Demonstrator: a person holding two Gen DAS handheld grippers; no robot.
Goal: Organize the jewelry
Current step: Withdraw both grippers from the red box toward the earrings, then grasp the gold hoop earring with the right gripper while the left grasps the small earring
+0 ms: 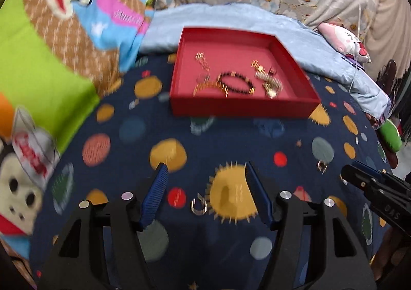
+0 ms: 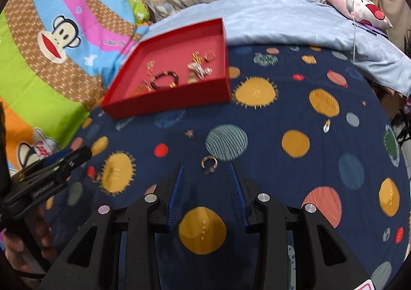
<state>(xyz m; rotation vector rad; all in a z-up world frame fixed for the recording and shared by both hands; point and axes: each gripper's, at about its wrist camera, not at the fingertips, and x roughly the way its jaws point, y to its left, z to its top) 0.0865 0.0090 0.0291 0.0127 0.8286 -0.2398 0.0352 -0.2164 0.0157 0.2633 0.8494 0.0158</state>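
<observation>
A shallow square red cardboard tray point(image 1: 244, 107) sits on a dark navy bedsheet printed with coloured planets point(image 1: 128, 136), its pink floor holding a black beaded bracelet point(image 1: 236, 83) among several gold chains and small gold pieces, blurred together. Two loose rings lie on the sheet outside the tray. An open silver-coloured ring point(image 1: 199, 205) lies between the blue ribbed pads of the left gripper point(image 1: 205, 169), whose jaws stand wide apart with nothing pressed between them. The right gripper point(image 2: 206, 168) also stands open and empty, and a gold-toned ring point(image 2: 209, 162) lies on the sheet just ahead of its fingertips, between them and touched by neither. Each gripper appears at the edge of the other's view, the left one held by a hand point(image 2: 28, 238). A bright cartoon-monkey quilt point(image 2: 64, 33) lies left of the tray and a pale blue blanket point(image 2: 282, 20) behind it.
</observation>
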